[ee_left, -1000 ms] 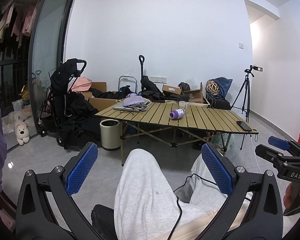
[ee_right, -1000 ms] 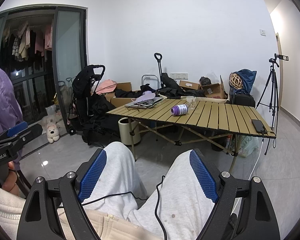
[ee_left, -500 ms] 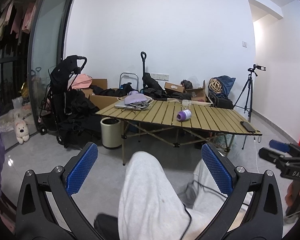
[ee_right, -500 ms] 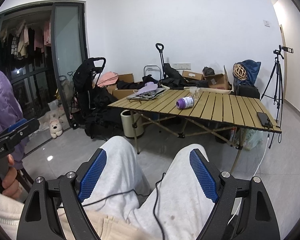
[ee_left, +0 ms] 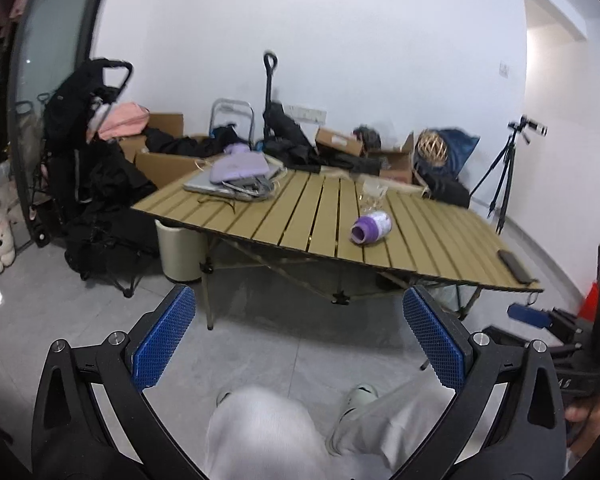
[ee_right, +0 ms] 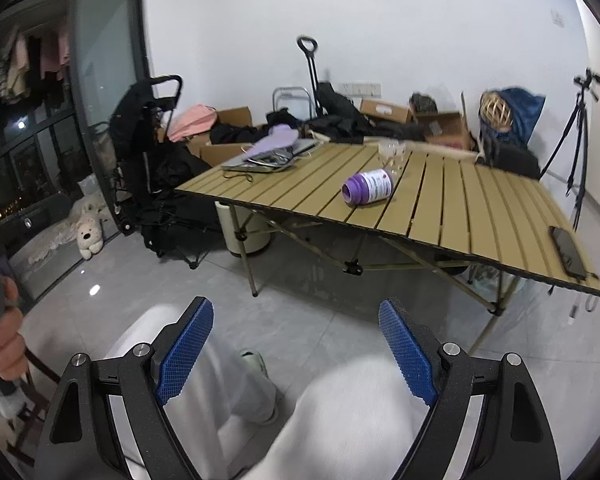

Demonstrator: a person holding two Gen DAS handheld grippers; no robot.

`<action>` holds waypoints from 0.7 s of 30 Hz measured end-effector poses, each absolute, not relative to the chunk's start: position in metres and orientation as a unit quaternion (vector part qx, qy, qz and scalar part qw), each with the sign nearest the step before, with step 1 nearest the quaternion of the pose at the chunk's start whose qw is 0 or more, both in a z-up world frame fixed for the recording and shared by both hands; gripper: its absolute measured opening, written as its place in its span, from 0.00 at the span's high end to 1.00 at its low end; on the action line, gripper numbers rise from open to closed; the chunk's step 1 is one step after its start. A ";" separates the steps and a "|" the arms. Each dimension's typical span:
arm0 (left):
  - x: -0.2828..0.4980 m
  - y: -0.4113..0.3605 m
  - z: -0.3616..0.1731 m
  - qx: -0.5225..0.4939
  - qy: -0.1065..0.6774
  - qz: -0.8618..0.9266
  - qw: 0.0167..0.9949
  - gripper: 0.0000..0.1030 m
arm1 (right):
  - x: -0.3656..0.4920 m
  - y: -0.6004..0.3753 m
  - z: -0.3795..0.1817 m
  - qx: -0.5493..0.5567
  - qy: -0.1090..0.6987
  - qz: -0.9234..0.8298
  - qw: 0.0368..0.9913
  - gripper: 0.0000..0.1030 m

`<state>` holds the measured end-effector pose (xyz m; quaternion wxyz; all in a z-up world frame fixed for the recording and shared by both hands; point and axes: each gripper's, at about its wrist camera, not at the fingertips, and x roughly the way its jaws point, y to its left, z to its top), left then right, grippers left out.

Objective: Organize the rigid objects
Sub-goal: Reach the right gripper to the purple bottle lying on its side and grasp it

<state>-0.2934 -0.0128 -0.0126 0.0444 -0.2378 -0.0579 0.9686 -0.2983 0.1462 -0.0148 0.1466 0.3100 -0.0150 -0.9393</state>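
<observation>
Both grippers empty, jaws spread wide. Left gripper (ee_left: 300, 340) hangs over my grey-trousered knees and the grey tile floor (ee_left: 260, 340); nothing between the blue textured pads (ee_left: 162, 344). Right gripper (ee_right: 296, 354) the same, released, pads bare. Neither is near any object yet; the worktop stands well ahead of me.

Beyond the knees: a slatted tan folding worktop (ee_right: 460, 208) on crossed metal legs. Near its middle lies a purple-capped white plastic bottle with a purple label (ee_right: 367, 187), on its side, cap end pointing toward me and to the left. Just behind it, a cluster of small clear glass cups (ee_right: 392, 150), upright as far as I can tell. At the worktop's far left corner, a silver laptop (ee_left: 210, 186) with a lilac cloth pouch (ee_left: 240, 166) and cables on top. A flat black phone (ee_right: 568, 252) lies near the right front edge.

Handling judgement: bottle looks light and stiff, smooth-walled, and free to roll across the slats. Best taken across the body, mid-label, jaws square to its long axis, so it cannot spin out. The cap end is narrower and a poorer hold. The glasses look fragile and slick; take one at a time, low on the wall, with gentle closing. Contents of the bottle cannot be seen, so its weight is a guess.
</observation>
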 end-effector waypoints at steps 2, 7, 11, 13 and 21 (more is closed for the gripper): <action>-0.324 -0.007 -0.019 -0.240 -0.052 0.968 0.049 0.00 | -0.330 0.148 -0.020 0.311 -0.014 -0.941 0.136 0.13; -0.398 0.004 -0.037 -0.253 -0.024 0.966 0.051 0.00 | -0.413 0.159 -0.030 0.327 -0.046 -0.935 0.128 0.13; -0.460 0.011 -0.049 -0.273 -0.006 0.962 0.031 0.00 | -0.481 0.165 -0.038 0.341 -0.086 -0.928 0.122 0.13; -0.486 0.011 -0.053 -0.276 -0.012 0.961 0.027 0.00 | -0.512 0.166 -0.044 0.347 -0.109 -0.923 0.121 0.13; -0.573 0.017 -0.068 -0.278 -0.024 0.959 0.047 0.00 | -0.643 0.167 -0.092 0.365 -0.207 -0.905 0.073 0.13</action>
